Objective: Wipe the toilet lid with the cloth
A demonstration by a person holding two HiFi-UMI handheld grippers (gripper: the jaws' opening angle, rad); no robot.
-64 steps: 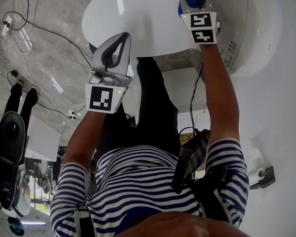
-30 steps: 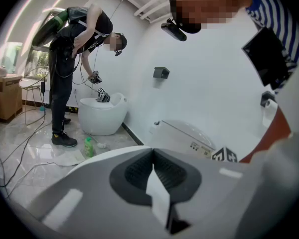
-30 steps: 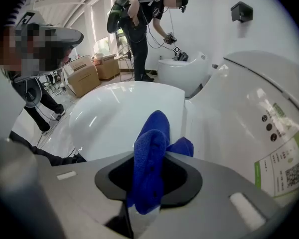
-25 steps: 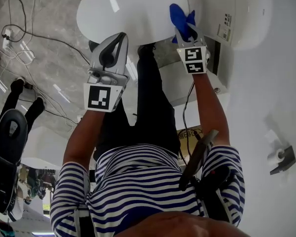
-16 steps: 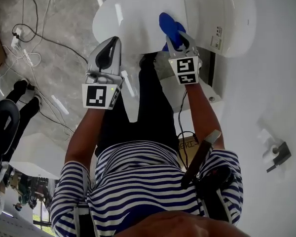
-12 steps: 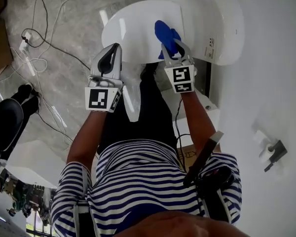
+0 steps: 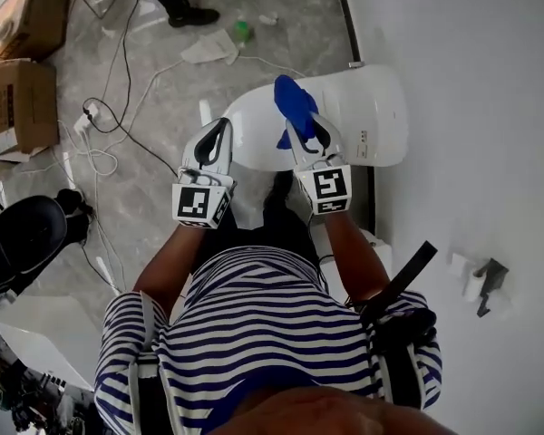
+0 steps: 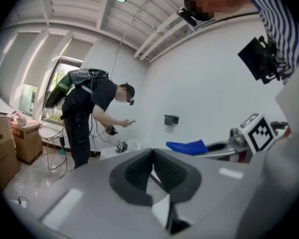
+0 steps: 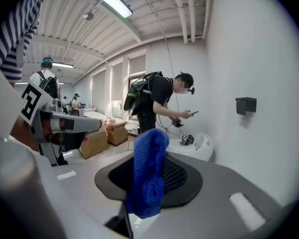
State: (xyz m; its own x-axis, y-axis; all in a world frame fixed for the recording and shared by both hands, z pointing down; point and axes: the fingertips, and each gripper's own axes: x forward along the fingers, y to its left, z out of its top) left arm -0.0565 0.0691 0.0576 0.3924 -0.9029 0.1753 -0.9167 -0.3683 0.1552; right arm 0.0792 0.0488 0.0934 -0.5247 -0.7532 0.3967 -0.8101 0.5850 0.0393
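Observation:
The white toilet lid (image 7: 254, 143) lies closed below my two grippers in the head view. My right gripper (image 7: 301, 125) is shut on a blue cloth (image 7: 290, 100), which sticks up out of its jaws above the lid. In the right gripper view the blue cloth (image 9: 149, 153) hangs folded between the black pads (image 9: 177, 176), and the camera faces the room, not the toilet. My left gripper (image 7: 218, 134) hovers at the lid's left edge with its jaws shut and nothing between them (image 8: 152, 159). From the left gripper view the cloth (image 8: 187, 146) shows off to the right.
The toilet's rear body (image 7: 376, 116) stands against the white wall. Cables (image 7: 104, 130) and cardboard boxes (image 7: 23, 107) lie on the grey floor at left. A black holder (image 7: 487, 279) hangs on the wall. A person in black (image 9: 159, 103) stands by another toilet (image 9: 199, 144).
The head view has pulled back and up, so the toilet looks smaller. My right gripper has come off the lid's far end toward me with the cloth. The left gripper stayed shut alongside.

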